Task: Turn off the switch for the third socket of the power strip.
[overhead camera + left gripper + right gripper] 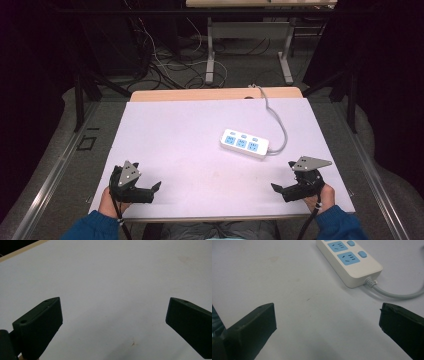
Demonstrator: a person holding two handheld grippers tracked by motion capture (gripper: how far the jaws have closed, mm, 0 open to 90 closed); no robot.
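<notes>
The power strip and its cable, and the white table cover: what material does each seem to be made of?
Power strip: apparently hard plastic, smooth cream-white shell with rounded edges and blue socket faces and buttons.
Cable: probably rubbery or soft plastic sheath, grey and matte, bending freely, with a ribbed collar where it enters the strip.
Table cover: a thin matte white sheet, paper or plastic, I cannot tell; wood-look table edge shows beyond it.

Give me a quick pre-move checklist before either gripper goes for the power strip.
1. Left gripper open, nothing between its fingers: ok.
2. Right gripper open, empty: ok.
3. Power strip lying flat on the white table cover, sockets up: ok.
4. Sockets free of plugs: ok.
5. Grey cord runs off the far edge, away from both grippers: ok.
6. Cord plugged in at its far end: cannot tell.
</notes>
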